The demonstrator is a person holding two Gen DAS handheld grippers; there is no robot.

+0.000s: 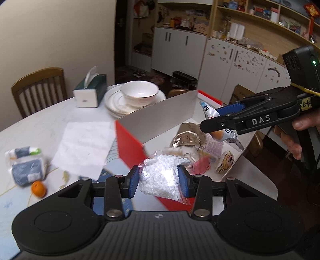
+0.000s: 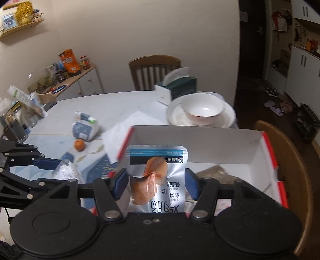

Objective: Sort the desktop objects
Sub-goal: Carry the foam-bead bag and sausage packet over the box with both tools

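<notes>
Left wrist view: the left claw (image 1: 159,183) grips a clear bag of white beads (image 1: 162,176) over the red box (image 1: 130,140). The right claw (image 2: 156,185) clamps a silver sausage packet (image 2: 158,176) above that box, on the bench (image 1: 50,118).

Home dining room, wooden chair (image 2: 155,72), stacked plates (image 2: 200,118), tissue box (image 1: 90,91), cluttered shelves (image 1: 266,18)

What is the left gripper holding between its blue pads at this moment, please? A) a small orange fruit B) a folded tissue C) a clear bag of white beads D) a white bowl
C: in the left wrist view the left gripper is closed on the clear bag of white beads, above the near edge of the red box.
</notes>
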